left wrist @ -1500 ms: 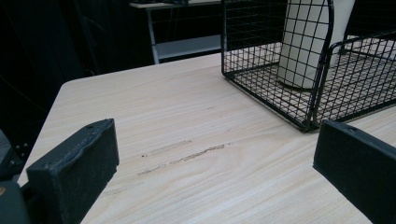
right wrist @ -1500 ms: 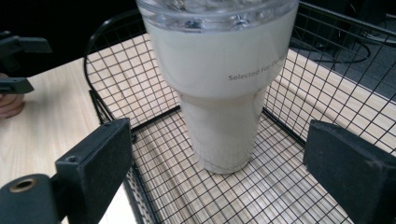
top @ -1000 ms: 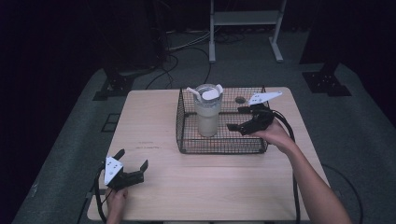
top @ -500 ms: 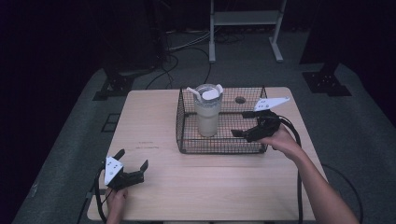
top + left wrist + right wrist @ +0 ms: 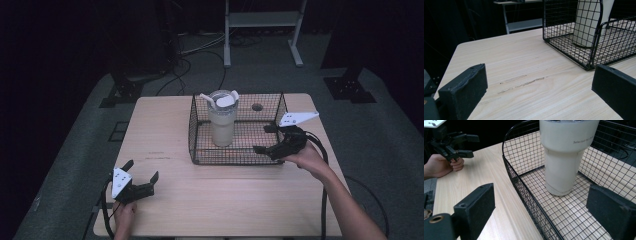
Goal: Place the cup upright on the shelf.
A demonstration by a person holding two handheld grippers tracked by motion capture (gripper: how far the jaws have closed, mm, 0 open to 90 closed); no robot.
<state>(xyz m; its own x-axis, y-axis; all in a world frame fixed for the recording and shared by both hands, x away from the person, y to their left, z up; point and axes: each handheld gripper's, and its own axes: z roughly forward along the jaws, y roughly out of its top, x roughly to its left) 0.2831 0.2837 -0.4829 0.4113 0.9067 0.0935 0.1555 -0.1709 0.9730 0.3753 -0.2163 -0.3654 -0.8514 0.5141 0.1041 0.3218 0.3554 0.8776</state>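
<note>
At the wire basket's (image 5: 235,150) right end, your right gripper (image 5: 265,139) stands wide open, holding nothing, so the tumbler (image 5: 222,120) inside is not yet grasped.

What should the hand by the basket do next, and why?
Probably move the right gripper forward toward the cup standing upright in the wire basket. Its jaws are open and straddle the basket's near wall, with the cup straight ahead and untouched.

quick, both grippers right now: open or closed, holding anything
Left gripper: open, holding nothing, low over the table.
Right gripper: open, holding nothing, at the wire basket's right end, facing the tumbler.
</note>
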